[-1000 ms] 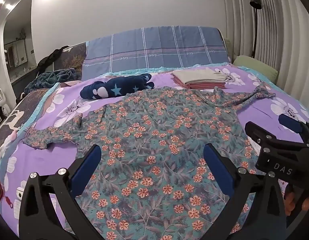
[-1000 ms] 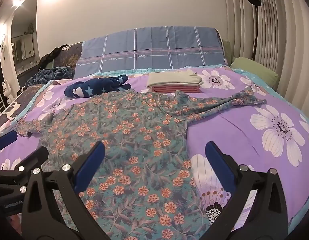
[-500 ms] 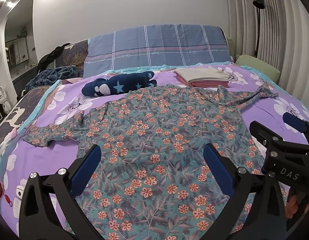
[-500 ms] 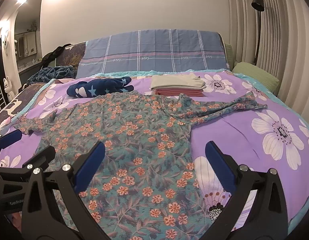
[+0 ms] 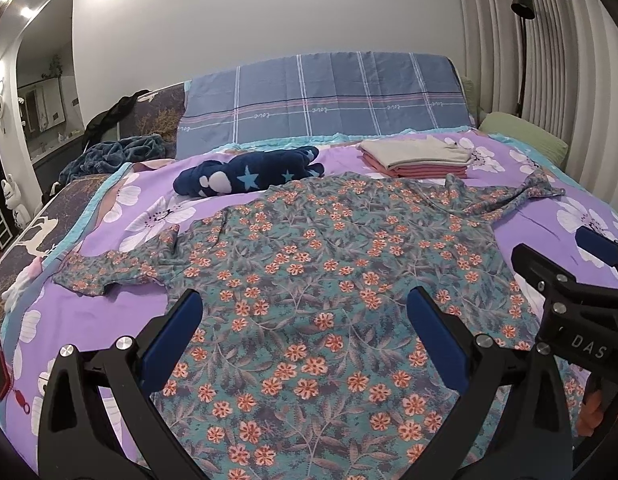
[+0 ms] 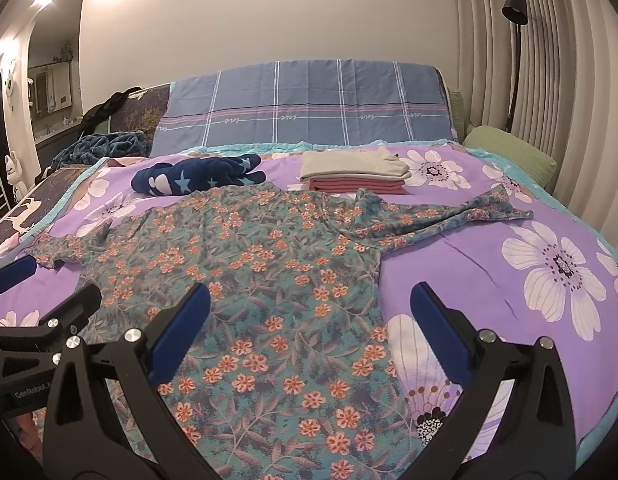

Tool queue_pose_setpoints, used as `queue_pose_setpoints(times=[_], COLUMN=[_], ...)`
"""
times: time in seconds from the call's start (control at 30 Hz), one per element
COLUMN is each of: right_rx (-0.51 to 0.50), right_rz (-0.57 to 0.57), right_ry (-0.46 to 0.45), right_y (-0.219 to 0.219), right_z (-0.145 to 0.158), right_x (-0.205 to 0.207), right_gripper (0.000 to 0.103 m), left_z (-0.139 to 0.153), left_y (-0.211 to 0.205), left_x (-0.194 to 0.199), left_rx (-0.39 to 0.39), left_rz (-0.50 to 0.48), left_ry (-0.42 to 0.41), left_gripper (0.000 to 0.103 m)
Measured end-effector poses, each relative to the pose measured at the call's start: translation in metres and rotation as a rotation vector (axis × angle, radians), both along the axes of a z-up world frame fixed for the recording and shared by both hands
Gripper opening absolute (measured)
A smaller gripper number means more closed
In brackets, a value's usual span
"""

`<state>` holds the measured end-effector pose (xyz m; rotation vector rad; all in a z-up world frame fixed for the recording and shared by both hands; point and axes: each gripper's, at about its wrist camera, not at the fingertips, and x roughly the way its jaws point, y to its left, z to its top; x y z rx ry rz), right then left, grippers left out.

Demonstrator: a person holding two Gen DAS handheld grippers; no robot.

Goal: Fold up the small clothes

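Note:
A teal long-sleeved top with orange flowers (image 5: 329, 272) (image 6: 249, 264) lies spread flat on the purple flowered bedspread (image 5: 121, 312), both sleeves stretched out to the sides. My left gripper (image 5: 305, 308) hovers open above its lower hem, nothing between the blue pads. My right gripper (image 6: 309, 300) is open too, over the hem's right part near the garment's side edge. Each gripper shows at the edge of the other's view.
A stack of folded clothes (image 5: 417, 156) (image 6: 353, 172), cream on pink, sits at the back right. A crumpled navy garment with stars (image 5: 249, 174) (image 6: 197, 178) lies at the back left. Behind are a blue plaid headboard cover (image 6: 309, 104), a green pillow (image 6: 509, 152) and a floor lamp (image 6: 513, 40).
Both grippers have drawn back and risen slightly, so the top sits a bit farther off in both views. The garment itself has not moved.

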<state>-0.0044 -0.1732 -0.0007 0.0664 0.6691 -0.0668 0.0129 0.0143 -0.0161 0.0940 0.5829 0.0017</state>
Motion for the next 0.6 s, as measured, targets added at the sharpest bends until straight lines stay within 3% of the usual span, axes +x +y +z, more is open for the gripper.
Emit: queue_pose_setpoints(times=[0.6], right_rx=[-0.008], right_rz=[0.005], right_ry=[0.003], right_y=[0.004], right_z=[-0.0011], right_x=[0.001], right_gripper=[0.101], left_z=[-0.0027], left_y=[-0.0035], left_x=[0.0023], left_rx=[-0.003], left_rz=[-0.006], left_ry=[0.003], left_gripper=[0.102])
